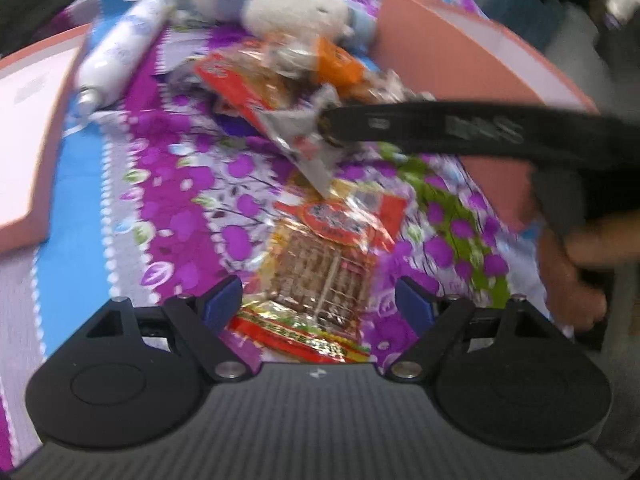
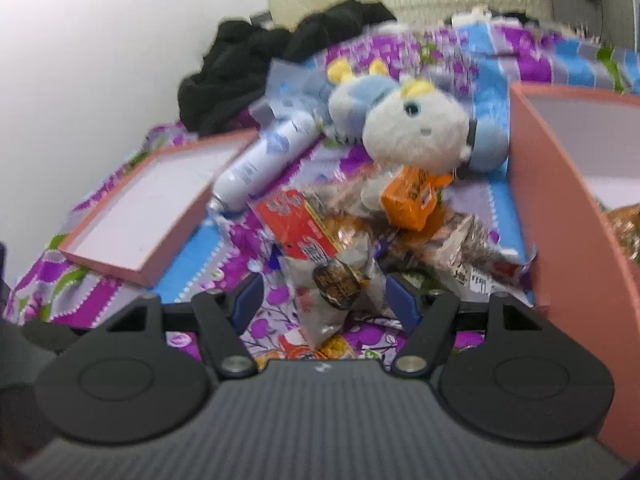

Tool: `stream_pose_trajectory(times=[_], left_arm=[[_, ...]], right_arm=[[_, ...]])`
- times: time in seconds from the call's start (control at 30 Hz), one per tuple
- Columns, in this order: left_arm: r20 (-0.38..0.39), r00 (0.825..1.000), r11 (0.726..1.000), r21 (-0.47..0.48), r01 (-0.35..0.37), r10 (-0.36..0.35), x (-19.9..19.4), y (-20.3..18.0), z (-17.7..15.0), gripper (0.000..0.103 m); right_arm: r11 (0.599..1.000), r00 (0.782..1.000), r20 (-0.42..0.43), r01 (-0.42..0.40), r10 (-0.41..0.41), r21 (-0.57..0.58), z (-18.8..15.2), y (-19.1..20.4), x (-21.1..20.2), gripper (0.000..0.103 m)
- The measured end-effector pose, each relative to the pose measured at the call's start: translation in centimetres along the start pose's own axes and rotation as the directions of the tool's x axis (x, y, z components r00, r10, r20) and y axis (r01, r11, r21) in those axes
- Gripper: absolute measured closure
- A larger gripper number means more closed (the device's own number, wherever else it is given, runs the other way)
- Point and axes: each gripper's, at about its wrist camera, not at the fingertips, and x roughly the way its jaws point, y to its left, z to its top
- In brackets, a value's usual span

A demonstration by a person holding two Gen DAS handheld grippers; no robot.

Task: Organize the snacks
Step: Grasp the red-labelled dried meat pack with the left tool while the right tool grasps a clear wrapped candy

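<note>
Pink cardboard frames the job on both sides: at the left edge of the bed lies a shallow lid (image 2: 152,208), white inside and holding nothing, and at the right edge stands the deeper pink box (image 2: 560,216), where something orange and crinkly (image 2: 626,232) shows just past its near wall, most likely one snack already put away. Between them, on the purple flowered bedspread (image 1: 168,208), most of the work seems undone. Going from the left, a white spray can (image 2: 264,160) lies tilted beside the lid, then a plush toy (image 2: 416,132) rests behind the heap; neither is a snack. In front of the toy the snack pile (image 2: 360,232) is loose and overlapping: a red-orange packet (image 2: 296,220), a small orange pouch (image 2: 412,196), silvery wrappers. A clear packet with a dark round label (image 2: 340,284) lies nearest, between the parted fingers of the right gripper (image 2: 324,300), whose blue pads stand clear of it on both sides, so nothing is held. In the left wrist view the left gripper (image 1: 320,304) is likewise spread wide, over a separate red-and-gold packet of brown bars (image 1: 320,272) lying apart from the pile toward the near edge of the bed, pads not pressing it. By my estimate almost every packet is yet to be boxed.
</note>
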Motion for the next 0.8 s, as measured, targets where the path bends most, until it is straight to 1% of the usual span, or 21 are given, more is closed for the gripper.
stream_pose_trajectory(times=[0.03,0.1,0.2,0.27,0.37,0.43,0.47,0.53,0.57,0.6,0.63,0.67,0.7,0.73,0.8], left_arm=[[-0.013,1.000,1.000,0.028,-0.015,0.015,0.4,-0.2,0.0,0.017],[-0.041,0.998,0.996,0.081,-0.041,0.045,1.3,-0.7,0.0,0.017],[-0.046,0.997,0.988,0.142,-0.060,0.067,2.1,-1.2,-0.1,0.017],[-0.047,0.996,0.982,0.178,-0.069,0.079,2.4,-1.6,-0.1,0.017],[-0.055,0.995,0.983,0.167,-0.069,0.079,2.7,-1.5,0.3,0.019],[-0.056,0.994,0.983,0.168,-0.078,0.089,2.9,-1.5,0.5,0.025],[-0.059,0.994,0.982,0.170,-0.080,0.091,3.0,-1.5,0.6,0.026],[-0.067,0.993,0.983,0.165,-0.082,0.095,3.2,-1.5,0.9,0.030],[-0.069,0.993,0.982,0.168,-0.086,0.099,3.3,-1.5,1.0,0.031],[-0.069,0.992,0.981,0.170,-0.093,0.106,3.3,-1.6,1.1,0.036],[-0.067,0.991,0.981,0.166,-0.100,0.112,3.3,-1.6,1.2,0.040],[-0.069,0.991,0.982,0.159,-0.099,0.112,3.3,-1.6,1.2,0.041],[-0.069,0.991,0.983,0.158,-0.099,0.111,3.2,-1.6,1.2,0.042],[-0.067,0.991,0.982,0.161,-0.101,0.113,3.2,-1.7,1.2,0.042],[-0.060,0.991,0.982,0.154,-0.109,0.120,3.0,-1.9,1.1,0.044]], right_arm=[[1.000,0.999,-0.031,-0.015,0.016,0.025,0.1,-0.5,0.8,0.033],[0.998,0.998,-0.069,-0.011,0.015,0.065,0.1,-1.2,2.0,0.033],[0.996,0.994,-0.103,-0.012,0.021,0.087,0.1,-1.6,3.1,0.033],[0.995,0.993,-0.120,-0.007,0.019,0.104,0.1,-1.8,3.7,0.031],[0.984,0.990,-0.135,-0.027,0.051,0.175,0.2,-2.7,4.5,0.031],[0.973,0.987,-0.142,-0.039,0.072,0.226,0.3,-3.4,4.9,0.031],[0.973,0.986,-0.147,-0.040,0.075,0.228,0.4,-3.4,5.1,0.031],[0.980,0.985,-0.161,-0.029,0.061,0.196,0.5,-3.2,5.4,0.033],[0.985,0.984,-0.173,-0.016,0.046,0.174,0.5,-2.9,5.6,0.036],[0.988,0.983,-0.177,-0.012,0.040,0.157,0.5,-2.7,5.6,0.041],[0.988,0.983,-0.180,-0.018,0.046,0.153,0.6,-2.6,5.5,0.060],[0.984,0.979,-0.186,-0.050,0.082,0.171,0.6,-2.7,5.5,0.073],[0.981,0.978,-0.188,-0.056,0.091,0.187,0.7,-2.8,5.4,0.074],[0.983,0.979,-0.186,-0.046,0.080,0.179,0.7,-2.7,5.2,0.075],[0.991,0.982,-0.181,-0.037,0.060,0.129,0.7,-2.2,4.9,0.076]])
